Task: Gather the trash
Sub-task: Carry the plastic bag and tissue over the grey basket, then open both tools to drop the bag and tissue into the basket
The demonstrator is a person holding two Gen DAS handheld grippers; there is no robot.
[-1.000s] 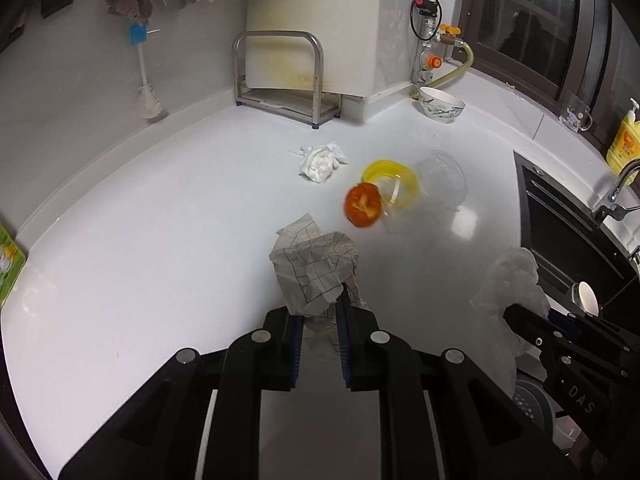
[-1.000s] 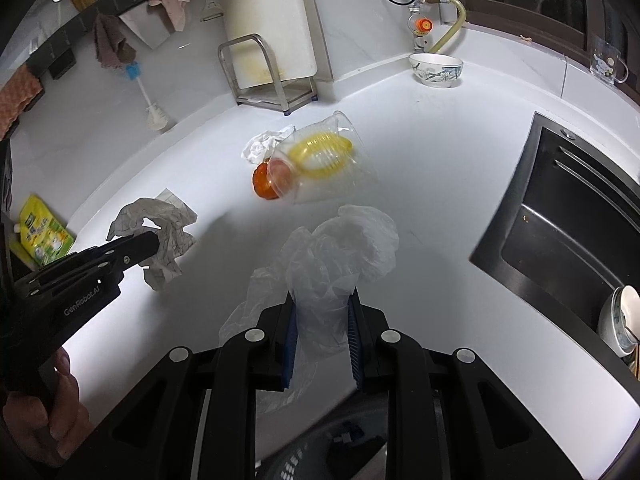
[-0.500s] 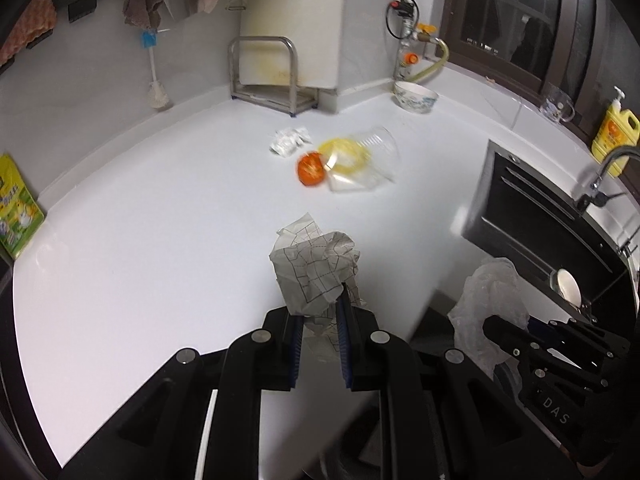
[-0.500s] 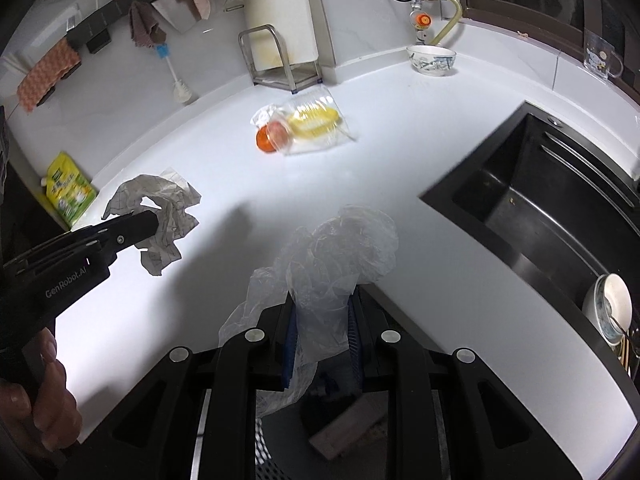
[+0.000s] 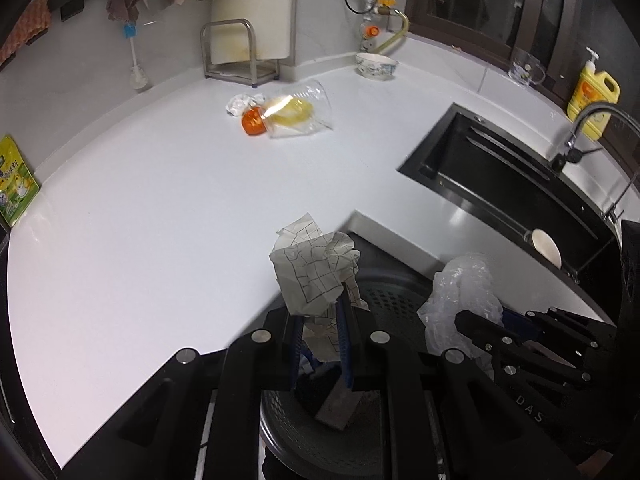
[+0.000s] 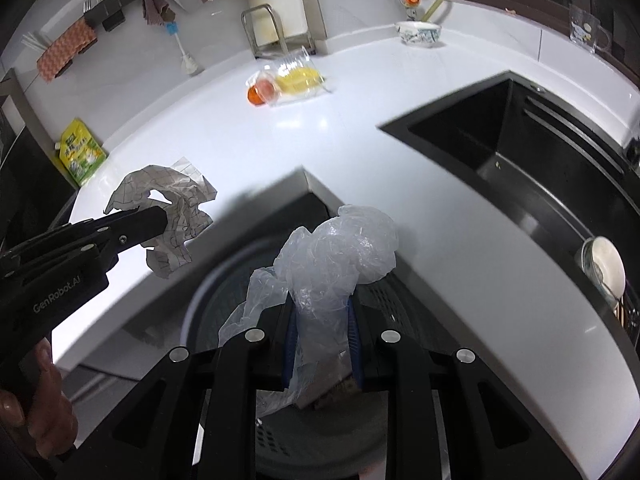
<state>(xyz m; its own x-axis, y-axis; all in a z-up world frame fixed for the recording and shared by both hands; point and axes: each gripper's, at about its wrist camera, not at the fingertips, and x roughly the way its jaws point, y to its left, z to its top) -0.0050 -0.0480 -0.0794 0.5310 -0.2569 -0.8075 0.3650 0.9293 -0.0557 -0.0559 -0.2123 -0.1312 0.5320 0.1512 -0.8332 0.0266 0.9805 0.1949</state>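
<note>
My left gripper (image 5: 320, 312) is shut on a crumpled checked paper (image 5: 314, 272), held above the counter's front corner and the rim of a dark perforated bin (image 5: 392, 296). The same paper (image 6: 168, 208) shows at the left of the right wrist view, in the left gripper (image 6: 154, 218). My right gripper (image 6: 322, 312) is shut on a crumpled clear plastic bag (image 6: 340, 252), hanging over the bin (image 6: 224, 304) below the counter. That bag (image 5: 464, 288) also shows at the right of the left view. The bin holds some dark scraps.
Far back on the white counter (image 5: 160, 208) lie an orange fruit (image 5: 254, 121), a tipped clear cup with yellow inside (image 5: 298, 110) and a white tissue wad (image 5: 240, 103). A black sink (image 5: 500, 188) lies right, a bowl (image 5: 377, 66) and metal rack (image 5: 236, 54) behind, a green packet (image 5: 14, 184) left.
Both grippers have pulled back from the middle of the counter to its front corner with their loads. The bin below has come into view under them.
</note>
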